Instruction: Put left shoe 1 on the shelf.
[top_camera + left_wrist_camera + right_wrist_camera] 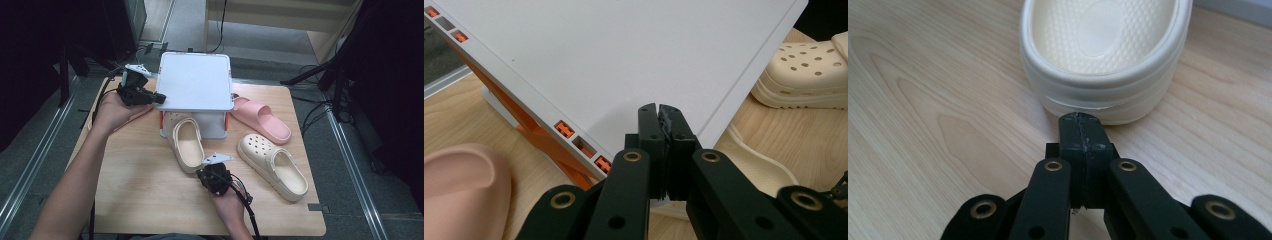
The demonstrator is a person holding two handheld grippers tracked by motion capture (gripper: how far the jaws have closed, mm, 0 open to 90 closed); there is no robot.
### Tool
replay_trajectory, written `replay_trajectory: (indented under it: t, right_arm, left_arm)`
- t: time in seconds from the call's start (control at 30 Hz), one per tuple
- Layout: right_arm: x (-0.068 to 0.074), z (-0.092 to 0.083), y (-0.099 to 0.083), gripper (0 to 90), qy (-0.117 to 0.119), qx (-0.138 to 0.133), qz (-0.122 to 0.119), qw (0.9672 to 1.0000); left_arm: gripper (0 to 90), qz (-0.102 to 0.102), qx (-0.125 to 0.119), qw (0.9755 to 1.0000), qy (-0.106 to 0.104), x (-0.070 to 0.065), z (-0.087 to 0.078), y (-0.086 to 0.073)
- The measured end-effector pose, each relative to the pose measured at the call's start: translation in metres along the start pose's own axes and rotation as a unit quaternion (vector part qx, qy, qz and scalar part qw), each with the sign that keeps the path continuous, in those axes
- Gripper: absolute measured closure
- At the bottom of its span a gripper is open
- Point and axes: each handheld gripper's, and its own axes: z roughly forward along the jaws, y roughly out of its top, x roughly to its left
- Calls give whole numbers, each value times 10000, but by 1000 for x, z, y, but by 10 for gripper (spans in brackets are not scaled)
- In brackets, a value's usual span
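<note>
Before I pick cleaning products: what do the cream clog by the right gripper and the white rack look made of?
Cream clog: likely moulded foam or rubber, matte, with a dimpled footbed and ribbed heel wall. White rack: seemingly smooth matte plastic top with orange supports.

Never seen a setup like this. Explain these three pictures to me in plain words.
A person holds a hand-operated gripper in each hand at a wooden table. The high view looks down from above; the other two come from cameras riding on the grippers. On the table stand a small white rack, two cream clogs and a pink slide. The left gripper, shut and empty, sits at the rack's top edge. The right gripper, also shut, points at the heel of the near clog, holding nothing.
</note>
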Motion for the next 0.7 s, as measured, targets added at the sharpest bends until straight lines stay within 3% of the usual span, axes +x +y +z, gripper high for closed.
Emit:
replay_trajectory:
  t: [0.27,0.37,0.7]
  right_arm:
    - [6,4,19,900,46,-182,-51,9998]
    - [6,8,24,900,23,-129,-23,9999]
    - [9,44,59,900,-23,-27,-107,9999]
  left_arm:
    - [885,11,0,10000,8,0,0,0]
    - [885,-6,8,10000,-35,0,0,0]
    - [885,8,11,10000,-25,-1,0,0]
